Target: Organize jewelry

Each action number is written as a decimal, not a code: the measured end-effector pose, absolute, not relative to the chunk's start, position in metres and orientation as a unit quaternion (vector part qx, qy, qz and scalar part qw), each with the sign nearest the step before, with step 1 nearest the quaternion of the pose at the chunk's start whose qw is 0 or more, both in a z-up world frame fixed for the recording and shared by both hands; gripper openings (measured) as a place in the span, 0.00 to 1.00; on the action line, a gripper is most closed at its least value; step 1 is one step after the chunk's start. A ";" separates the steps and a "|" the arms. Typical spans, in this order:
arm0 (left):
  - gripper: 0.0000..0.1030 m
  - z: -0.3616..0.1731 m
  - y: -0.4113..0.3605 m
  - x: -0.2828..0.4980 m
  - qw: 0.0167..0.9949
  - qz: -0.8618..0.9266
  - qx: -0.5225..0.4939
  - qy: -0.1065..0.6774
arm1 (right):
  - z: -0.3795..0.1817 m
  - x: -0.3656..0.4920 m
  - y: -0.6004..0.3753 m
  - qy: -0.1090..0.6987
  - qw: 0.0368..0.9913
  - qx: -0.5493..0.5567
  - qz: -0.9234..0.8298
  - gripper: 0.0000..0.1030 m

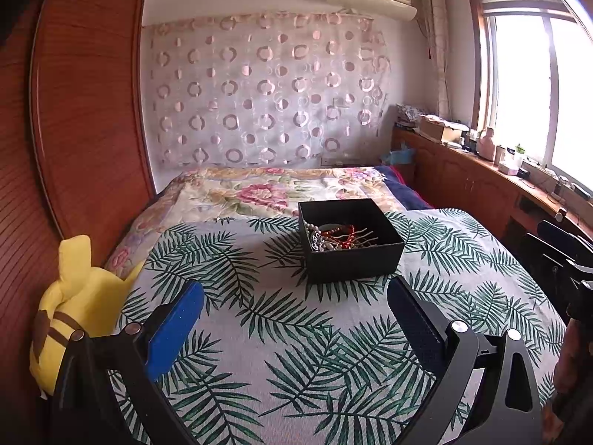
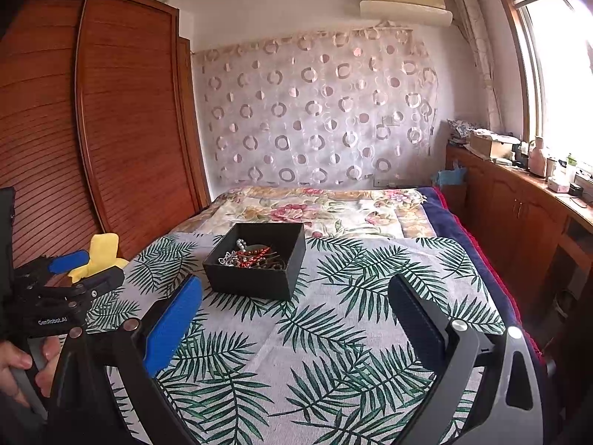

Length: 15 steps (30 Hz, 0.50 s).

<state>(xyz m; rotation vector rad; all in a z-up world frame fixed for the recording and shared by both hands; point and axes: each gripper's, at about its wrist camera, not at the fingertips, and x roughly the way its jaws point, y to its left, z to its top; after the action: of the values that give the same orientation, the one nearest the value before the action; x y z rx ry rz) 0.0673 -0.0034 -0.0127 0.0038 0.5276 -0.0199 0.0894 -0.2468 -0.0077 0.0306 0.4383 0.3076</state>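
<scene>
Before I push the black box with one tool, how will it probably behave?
The black box looks like light card, so it probably slides on the leaf-print cloth. It sits low and wide, so tipping seems unlikely. The loose jewelry inside may shift.

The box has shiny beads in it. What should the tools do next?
Probably ease the open right tool forward over the square black box toward the tangled red and silver jewelry. Both tools hang empty, short of the box on the palm-leaf cloth.
</scene>
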 end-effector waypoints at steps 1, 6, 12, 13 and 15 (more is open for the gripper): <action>0.93 -0.013 -0.004 0.067 0.965 -0.010 0.002 0.261 | -0.007 0.090 -0.247 0.217 0.964 0.014 0.152 0.98; 0.93 -0.012 -0.003 0.065 0.965 -0.012 0.002 0.262 | -0.008 0.089 -0.248 0.216 0.965 0.015 0.150 0.98; 0.93 -0.010 -0.003 0.063 0.965 -0.013 0.002 0.260 | -0.008 0.089 -0.247 0.216 0.965 0.015 0.147 0.98; 0.93 -0.010 -0.003 0.063 0.965 -0.013 0.002 0.260 | -0.008 0.089 -0.247 0.216 0.965 0.015 0.146 0.98; 0.93 -0.010 -0.003 0.062 0.965 -0.013 0.003 0.260 | -0.009 0.089 -0.247 0.217 0.965 0.015 0.146 0.98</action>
<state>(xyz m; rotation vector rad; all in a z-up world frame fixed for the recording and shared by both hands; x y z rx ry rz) 0.0625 -0.0030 -0.0103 0.0054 0.5265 -0.0264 0.0893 -0.2470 -0.0087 0.0306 0.4382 0.2950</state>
